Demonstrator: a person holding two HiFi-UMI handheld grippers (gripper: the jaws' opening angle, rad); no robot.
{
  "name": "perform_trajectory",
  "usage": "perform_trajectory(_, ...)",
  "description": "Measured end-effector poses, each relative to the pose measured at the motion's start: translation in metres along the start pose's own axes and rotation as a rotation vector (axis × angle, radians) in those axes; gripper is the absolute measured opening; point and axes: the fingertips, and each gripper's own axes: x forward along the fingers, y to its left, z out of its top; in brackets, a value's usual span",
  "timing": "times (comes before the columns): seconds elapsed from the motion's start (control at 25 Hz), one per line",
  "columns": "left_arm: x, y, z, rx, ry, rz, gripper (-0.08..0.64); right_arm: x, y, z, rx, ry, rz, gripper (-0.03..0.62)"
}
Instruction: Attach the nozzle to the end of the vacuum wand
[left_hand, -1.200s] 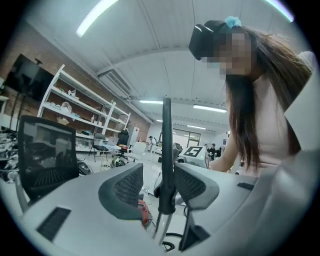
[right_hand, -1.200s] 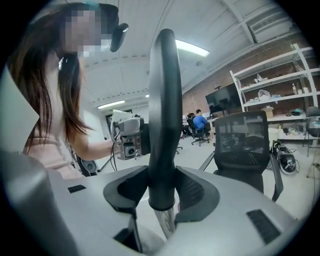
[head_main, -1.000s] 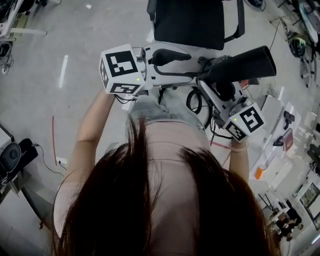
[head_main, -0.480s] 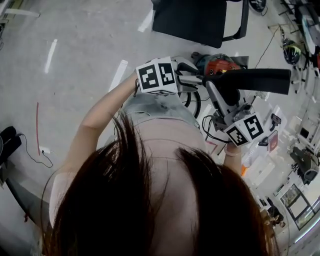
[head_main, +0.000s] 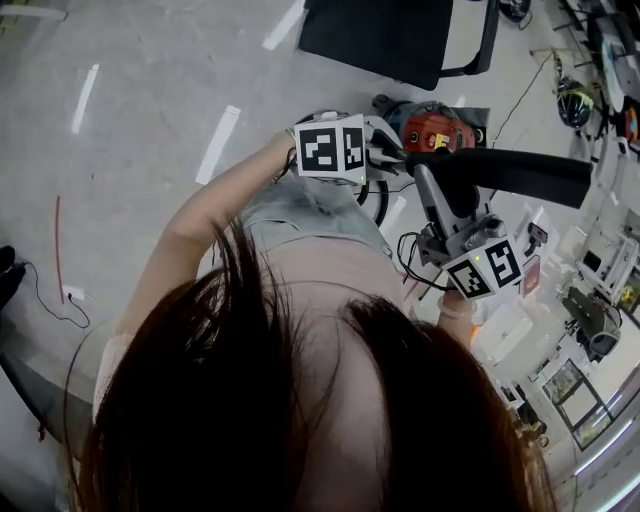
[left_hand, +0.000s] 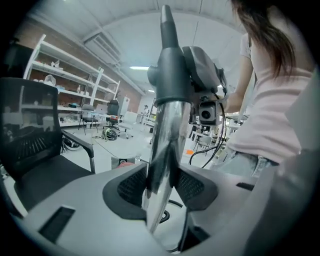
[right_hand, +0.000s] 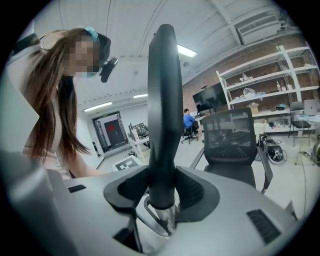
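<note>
Left tongs (left_hand: 161, 184) lowered, closing on wand (left_hand: 168, 132), right tongs (right_hand: 162, 192) gripping nozzle (right_hand: 164, 100), floor stripes (head_main: 218, 143) only from above

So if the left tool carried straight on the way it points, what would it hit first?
The shiny metal wand tube, already between the left tool's jaws, which have just been closing; beyond it probably the right tool.

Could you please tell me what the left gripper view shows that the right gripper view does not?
Only the left gripper view: the wand's long shiny tube between the left gripper's jaws, which have just been closing on it. Only the right gripper view: a seated person in blue and a dark wall screen. Both: the nozzle in the right gripper, the black mesh chair, wall shelves.
</note>
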Motion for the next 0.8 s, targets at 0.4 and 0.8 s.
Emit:
perform_trajectory(0.4,0.003,-0.001,0.006,0.030,-0.035,0.050,0.158,-0.009,-0.007,0.005,0.105,-0.095,-0.089,0.179)
perform_trajectory(0.8,-0.004,0.004,0.009,0.017,-0.058,0.112,0.156,-0.005,-0.008,0.011,0.159,-0.195,-0.193,0.179)
